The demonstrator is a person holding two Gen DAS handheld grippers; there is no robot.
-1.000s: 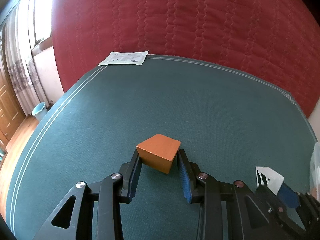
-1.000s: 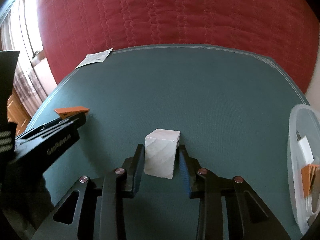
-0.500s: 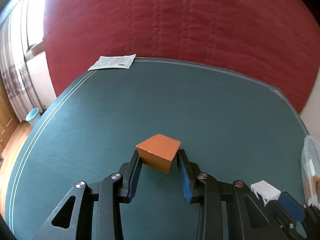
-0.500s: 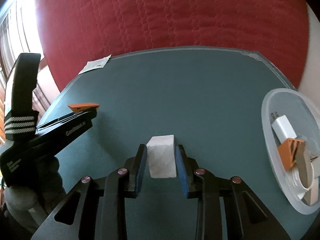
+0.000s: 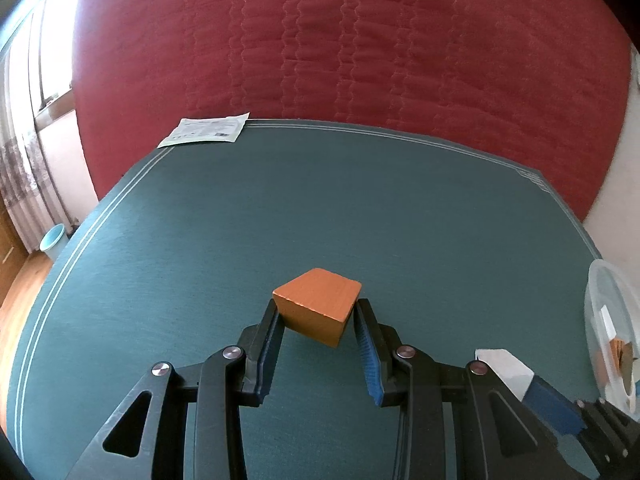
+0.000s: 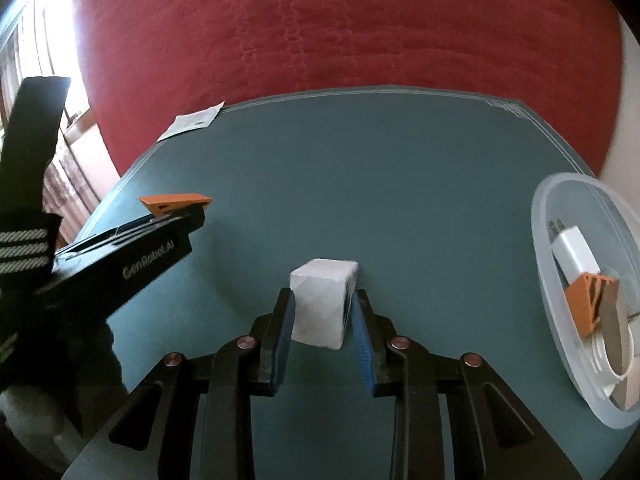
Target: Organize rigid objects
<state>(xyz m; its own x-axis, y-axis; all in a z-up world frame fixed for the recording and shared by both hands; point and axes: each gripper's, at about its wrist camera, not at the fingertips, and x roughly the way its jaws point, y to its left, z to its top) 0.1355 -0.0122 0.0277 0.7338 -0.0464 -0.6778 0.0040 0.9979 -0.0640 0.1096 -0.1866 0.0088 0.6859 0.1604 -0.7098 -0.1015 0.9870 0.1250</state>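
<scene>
One clear bowl [image 6: 560, 200] holds a white charger [image 6: 574, 250] and an orange piece [image 6: 584, 300].

Red quilt [image 5: 360, 48], paper leaflet [image 5: 206, 130], blue bin [image 5: 52, 242]

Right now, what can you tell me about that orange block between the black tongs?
The orange block looks like smooth painted wood, with flat faces and crisp edges, wedge-like in shape. It is tilted, one corner pointing down, and appears lifted above the green table cover. The left gripper is shut on it, a blue-lined finger pressing each side. Nothing else touches it.
</scene>
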